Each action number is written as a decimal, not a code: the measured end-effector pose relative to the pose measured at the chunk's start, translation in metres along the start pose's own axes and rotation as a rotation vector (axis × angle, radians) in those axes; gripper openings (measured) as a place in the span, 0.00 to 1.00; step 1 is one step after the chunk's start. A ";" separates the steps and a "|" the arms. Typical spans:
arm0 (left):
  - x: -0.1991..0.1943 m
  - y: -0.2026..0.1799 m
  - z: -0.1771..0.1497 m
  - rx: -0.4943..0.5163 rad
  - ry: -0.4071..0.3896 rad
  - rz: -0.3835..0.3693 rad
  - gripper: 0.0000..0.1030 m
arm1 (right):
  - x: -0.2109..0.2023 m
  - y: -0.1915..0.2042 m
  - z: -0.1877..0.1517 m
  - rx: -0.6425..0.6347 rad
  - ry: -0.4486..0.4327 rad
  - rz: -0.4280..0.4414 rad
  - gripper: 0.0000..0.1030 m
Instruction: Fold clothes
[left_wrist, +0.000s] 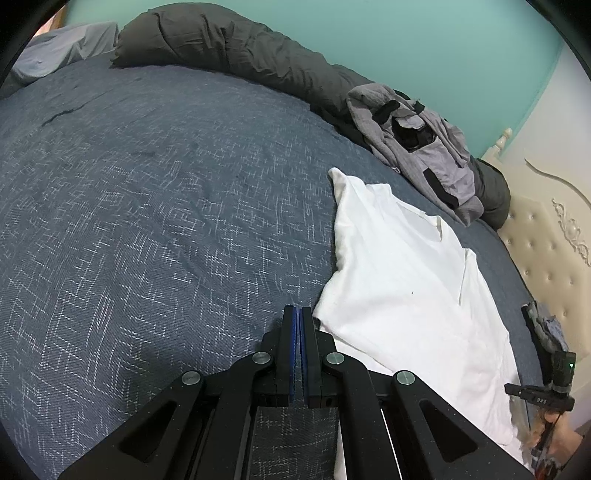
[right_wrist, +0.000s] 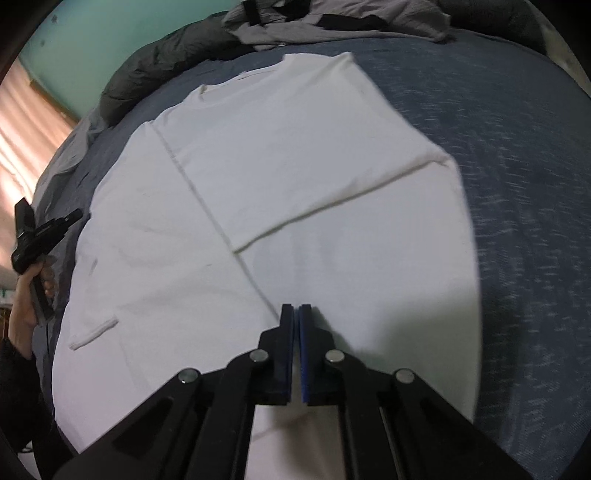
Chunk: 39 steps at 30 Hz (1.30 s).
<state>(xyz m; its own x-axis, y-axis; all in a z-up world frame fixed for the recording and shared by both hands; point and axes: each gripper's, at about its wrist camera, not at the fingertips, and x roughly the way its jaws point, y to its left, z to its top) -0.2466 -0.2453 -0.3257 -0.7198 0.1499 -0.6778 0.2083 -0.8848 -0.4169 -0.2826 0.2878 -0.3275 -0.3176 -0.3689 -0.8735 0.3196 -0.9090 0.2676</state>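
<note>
While the right gripper (right_wrist: 296, 314) hangs pressed together and empty over the white shirt (right_wrist: 280, 155), the left gripper (left_wrist: 297, 317) — also closed on nothing — sits beside its edge. One side is folded across; the rest lies flat on the blue bedspread (left_wrist: 147, 203) — grey garments (left_wrist: 413, 147) wait.

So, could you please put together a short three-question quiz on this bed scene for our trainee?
1. True or false: the right tool is shut on the white T-shirt.
2. What lies crumpled beyond the shirt? A) grey jacket B) red towel C) jeans
3. Fill in: the left tool hangs over the blue ____ beside the shirt.

Key: 1 false, it is shut with nothing in it. 2 A. 3 bedspread.
</note>
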 end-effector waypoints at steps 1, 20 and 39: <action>-0.001 -0.001 0.000 0.004 -0.001 0.002 0.01 | -0.001 -0.002 -0.001 0.000 0.005 -0.018 0.02; -0.107 -0.059 -0.046 0.147 0.107 0.061 0.03 | -0.020 0.019 -0.028 -0.034 0.091 -0.036 0.03; -0.172 -0.066 -0.160 0.093 0.432 0.015 0.49 | -0.133 0.010 -0.112 -0.044 0.079 -0.019 0.32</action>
<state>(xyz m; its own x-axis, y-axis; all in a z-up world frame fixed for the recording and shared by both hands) -0.0306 -0.1424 -0.2789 -0.3701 0.2897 -0.8827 0.1422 -0.9213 -0.3620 -0.1369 0.3490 -0.2546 -0.2529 -0.3340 -0.9080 0.3542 -0.9053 0.2344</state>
